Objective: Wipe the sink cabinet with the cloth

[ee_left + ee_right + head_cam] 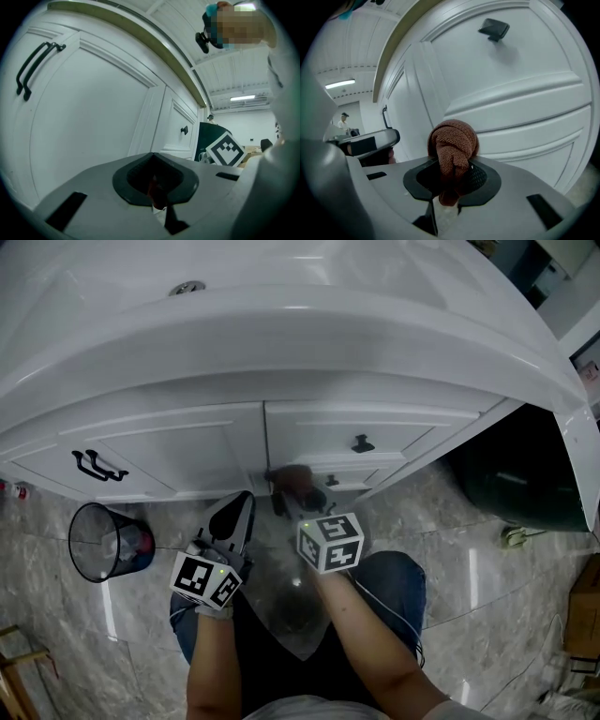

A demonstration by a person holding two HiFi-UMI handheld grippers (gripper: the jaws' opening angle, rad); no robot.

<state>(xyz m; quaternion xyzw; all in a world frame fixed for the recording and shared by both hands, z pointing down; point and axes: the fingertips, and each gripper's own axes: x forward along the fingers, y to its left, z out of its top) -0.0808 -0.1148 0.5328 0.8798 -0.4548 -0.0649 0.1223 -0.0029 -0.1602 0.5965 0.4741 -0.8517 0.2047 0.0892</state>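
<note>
Between right tongs (452,180) sits bunched, knitted brown cloth (452,143).

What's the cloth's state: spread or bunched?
Bunched: the cloth is wadded into a ball, clamped by the right gripper.

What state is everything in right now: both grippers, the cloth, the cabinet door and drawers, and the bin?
Left gripper: shut, empty.
Right gripper: shut on the Cloth.
Cloth: bunched into a wad, clamped.
Door: closed.
Drawers: closed.
Bin: upright, something inside.
</note>
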